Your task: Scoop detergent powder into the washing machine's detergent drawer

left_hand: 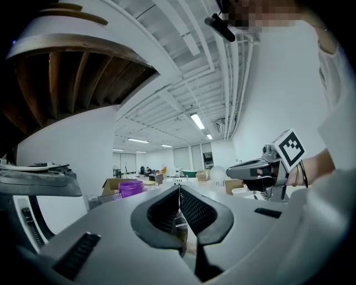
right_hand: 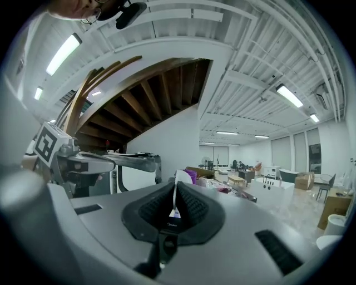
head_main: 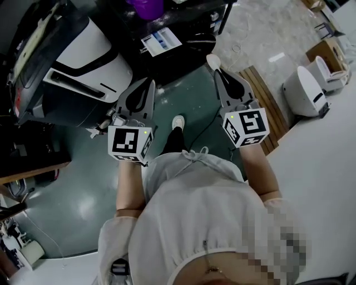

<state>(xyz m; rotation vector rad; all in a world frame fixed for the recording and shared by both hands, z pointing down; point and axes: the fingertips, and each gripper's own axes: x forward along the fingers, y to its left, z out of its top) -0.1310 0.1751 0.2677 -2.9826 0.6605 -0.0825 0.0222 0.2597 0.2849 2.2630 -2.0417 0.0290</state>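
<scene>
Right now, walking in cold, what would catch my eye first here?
Two hand-held tools, the left gripper and right gripper, jut forward side by side over the green floor, jaws shut and empty. A white-and-black washing machine sits beyond the left one, and a purple tub stands at the top edge.

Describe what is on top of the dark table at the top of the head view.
A purple tub stands on the dark table, cut off by the picture's edge; a printed sheet lies near the table's front edge. The tub's contents cannot be seen.
</scene>
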